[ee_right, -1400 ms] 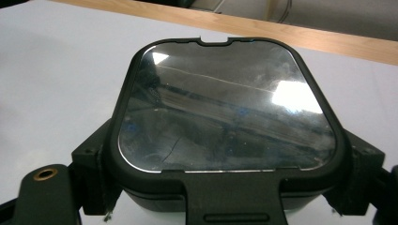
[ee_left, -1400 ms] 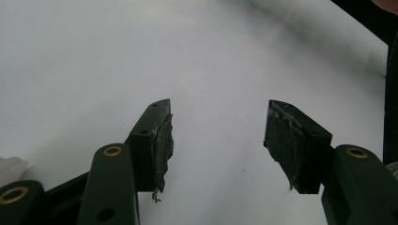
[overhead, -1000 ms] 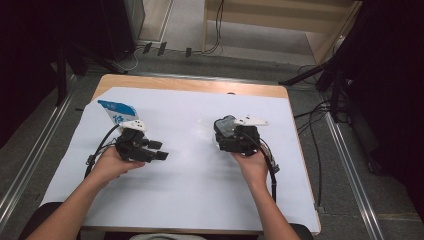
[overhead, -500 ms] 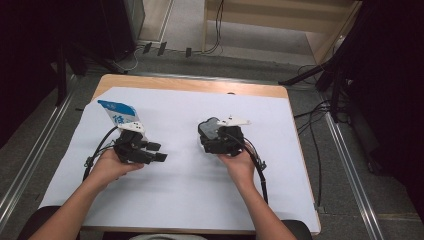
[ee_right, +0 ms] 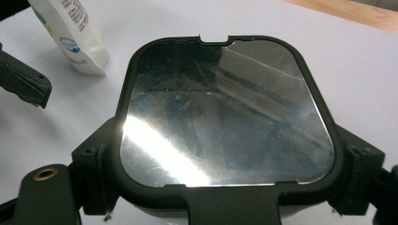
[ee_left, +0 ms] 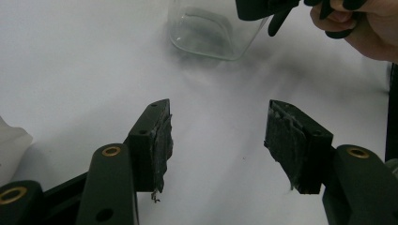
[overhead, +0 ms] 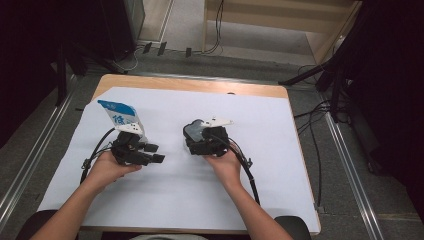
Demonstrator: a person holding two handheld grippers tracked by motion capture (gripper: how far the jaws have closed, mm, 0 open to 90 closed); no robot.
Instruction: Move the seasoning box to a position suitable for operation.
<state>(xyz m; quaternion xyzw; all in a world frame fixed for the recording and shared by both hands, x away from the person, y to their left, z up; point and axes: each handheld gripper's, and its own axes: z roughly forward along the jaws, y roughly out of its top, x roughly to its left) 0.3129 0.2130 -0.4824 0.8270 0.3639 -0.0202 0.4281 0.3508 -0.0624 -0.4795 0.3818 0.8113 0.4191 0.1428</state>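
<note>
A clear glass container (ee_left: 211,33) with a black-rimmed glossy lid (ee_right: 225,117) stands on the white sheet (overhead: 250,200) near the table's middle. My right gripper (overhead: 200,140) is shut on it, its jaws pressing the lid's two sides in the right gripper view (ee_right: 225,183). My left gripper (overhead: 155,153) rests to the left of it, pointing toward the container, jaws wide apart with nothing between them (ee_left: 218,140). A gap of bare sheet separates the left fingertips from the glass.
A blue and white pouch (overhead: 120,116) stands just behind the left gripper, also seen in the right gripper view (ee_right: 77,33). The wooden table edge (overhead: 200,84) runs along the far side. Cables trail from both grippers toward the person.
My right gripper has slid leftward across the sheet with the lidded container, closing the distance to the left gripper. The left gripper has stayed in place.
</note>
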